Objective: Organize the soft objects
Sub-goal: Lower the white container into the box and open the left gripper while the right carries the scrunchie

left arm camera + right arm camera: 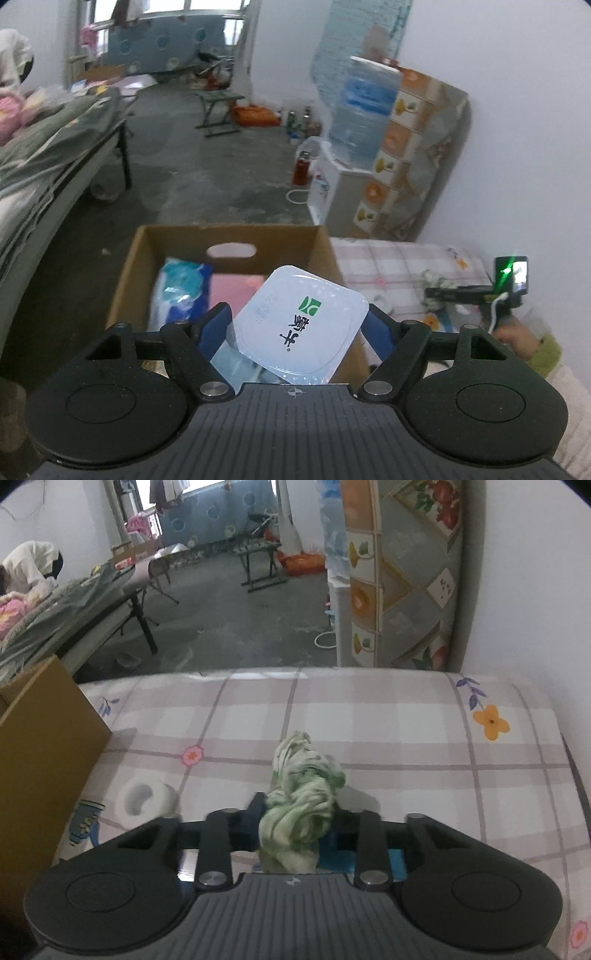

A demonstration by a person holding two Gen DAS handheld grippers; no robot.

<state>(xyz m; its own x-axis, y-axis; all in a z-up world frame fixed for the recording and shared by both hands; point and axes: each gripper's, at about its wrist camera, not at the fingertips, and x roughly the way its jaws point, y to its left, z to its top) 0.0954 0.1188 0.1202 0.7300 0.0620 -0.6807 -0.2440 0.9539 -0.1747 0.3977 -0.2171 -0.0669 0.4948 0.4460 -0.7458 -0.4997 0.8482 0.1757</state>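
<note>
A: Step in hand?
B: Transfer to box (236,236). Left gripper (299,325) is clamped on the pack (299,325), above the box opening. Right gripper (295,823) is clamped on the cloth (303,794), over the table (406,720).
A: Next move?
B: Probably lower the pack inside, then release; bring the cloth across to the box.

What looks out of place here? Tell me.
The left gripper holds a sealed wipes pack tilted above the cardboard box. The green cloth in the right gripper is twisted and bunched. A squashed paper roll lies on the tablecloth.
</note>
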